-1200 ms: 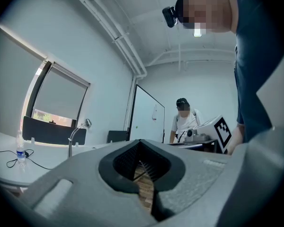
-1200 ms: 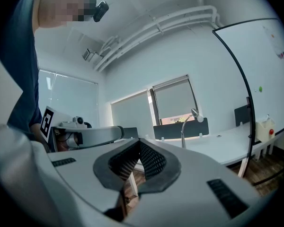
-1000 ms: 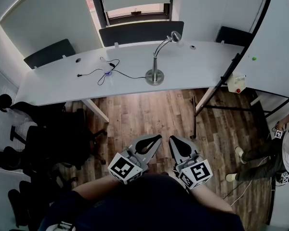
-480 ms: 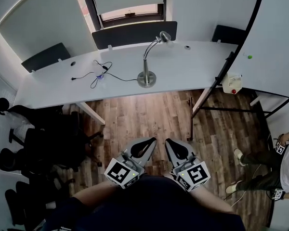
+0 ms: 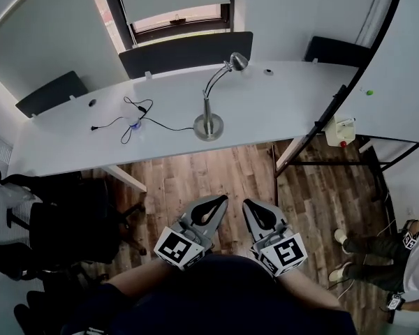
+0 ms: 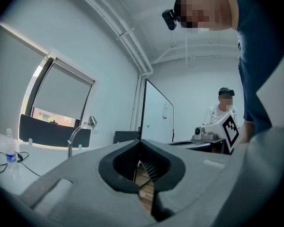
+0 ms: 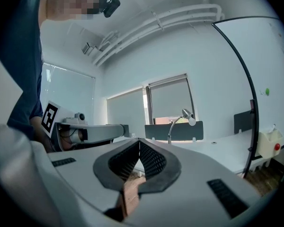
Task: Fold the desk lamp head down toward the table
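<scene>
Your silver gooseneck desk lamp [image 5: 208, 125] stands upright on the long white curved worktop [image 5: 293, 93]. Its round base sits near the front edge, and its small shade [image 5: 238, 62] is raised, arching up and to the right. Left of the lamp lies a thin black cable [image 5: 135, 107] with what may be a small clear bottle [image 5: 134, 122]. Your left hand-held gripper [image 5: 222, 200] and right hand-held gripper [image 5: 248, 203] are both clenched on nothing. They sit side by side, well short of the lamp, over the brown wood-plank floor [image 5: 216, 173].
</scene>
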`<state>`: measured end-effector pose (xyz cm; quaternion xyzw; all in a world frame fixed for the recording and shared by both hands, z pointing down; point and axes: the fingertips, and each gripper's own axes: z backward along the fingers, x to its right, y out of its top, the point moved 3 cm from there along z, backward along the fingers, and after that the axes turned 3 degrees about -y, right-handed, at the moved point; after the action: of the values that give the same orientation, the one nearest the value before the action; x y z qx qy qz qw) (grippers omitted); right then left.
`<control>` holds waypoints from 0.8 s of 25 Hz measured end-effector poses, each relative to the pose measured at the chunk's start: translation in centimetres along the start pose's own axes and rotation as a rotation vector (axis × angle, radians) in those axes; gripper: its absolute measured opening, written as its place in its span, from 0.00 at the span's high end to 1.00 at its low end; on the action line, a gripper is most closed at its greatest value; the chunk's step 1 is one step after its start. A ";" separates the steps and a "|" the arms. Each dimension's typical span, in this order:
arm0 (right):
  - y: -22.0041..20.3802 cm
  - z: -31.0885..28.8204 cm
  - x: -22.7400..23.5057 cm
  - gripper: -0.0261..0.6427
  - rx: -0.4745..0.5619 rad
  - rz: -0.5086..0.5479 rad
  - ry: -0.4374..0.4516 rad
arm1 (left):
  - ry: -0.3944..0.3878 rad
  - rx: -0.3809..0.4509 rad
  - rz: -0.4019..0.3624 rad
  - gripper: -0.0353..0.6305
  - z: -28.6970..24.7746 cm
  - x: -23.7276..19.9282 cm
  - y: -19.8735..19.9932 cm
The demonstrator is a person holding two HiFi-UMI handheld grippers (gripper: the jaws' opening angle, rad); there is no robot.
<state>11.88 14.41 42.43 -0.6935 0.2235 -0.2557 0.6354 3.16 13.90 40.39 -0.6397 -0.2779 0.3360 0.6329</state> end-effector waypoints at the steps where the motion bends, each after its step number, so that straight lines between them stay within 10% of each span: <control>1: 0.3 -1.5 0.3 0.94 0.002 0.003 -0.008 | -0.015 0.005 -0.005 0.94 -0.5 -1.4 0.3; 12: 4.0 -17.0 4.3 0.94 0.001 0.066 -0.151 | -0.133 0.019 -0.025 0.94 -4.6 -18.3 3.6; 20: 4.7 -21.7 6.9 0.94 -0.004 0.063 -0.173 | -0.145 -0.007 0.005 0.94 -7.4 -22.8 2.6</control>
<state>3.42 -7.09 39.54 -0.7070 0.1899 -0.1742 0.6586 -5.34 -8.62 39.41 -0.6166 -0.3227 0.3820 0.6081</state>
